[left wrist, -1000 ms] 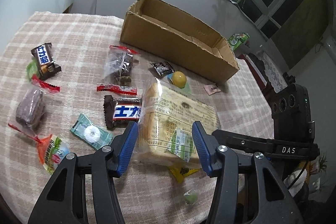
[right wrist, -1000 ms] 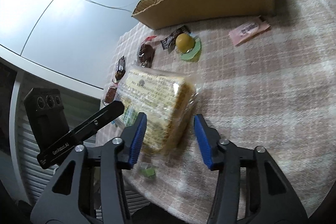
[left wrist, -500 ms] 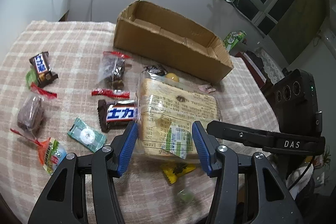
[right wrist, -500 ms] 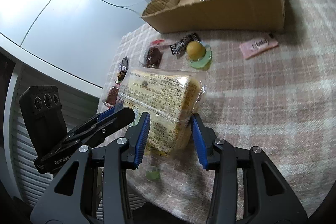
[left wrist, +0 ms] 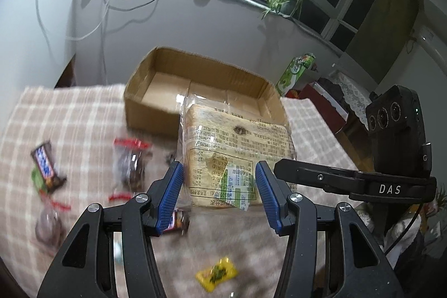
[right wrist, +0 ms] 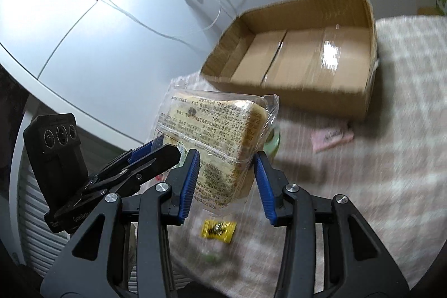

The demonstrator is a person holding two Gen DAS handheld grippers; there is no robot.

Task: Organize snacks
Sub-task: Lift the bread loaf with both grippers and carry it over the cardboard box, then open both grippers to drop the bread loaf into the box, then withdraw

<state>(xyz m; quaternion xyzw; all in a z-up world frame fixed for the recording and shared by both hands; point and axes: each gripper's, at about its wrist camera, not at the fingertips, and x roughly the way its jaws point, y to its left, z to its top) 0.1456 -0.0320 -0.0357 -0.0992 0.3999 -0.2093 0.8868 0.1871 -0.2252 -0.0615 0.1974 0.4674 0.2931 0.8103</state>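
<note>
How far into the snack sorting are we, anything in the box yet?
Nothing done yet: the cardboard box shows only its bare floor. In hand: the bagged bread loaf is clamped by both the left gripper and right gripper, off the tablecloth and short of the box. Left: the yellow candy, chocolate bar, pink packet and other wrapped snacks.

Both wrist cams look fwd along their tools from opposite sides, close-up, sharing bread pack (left wrist: 237,155) & box (right wrist: 304,60).
</note>
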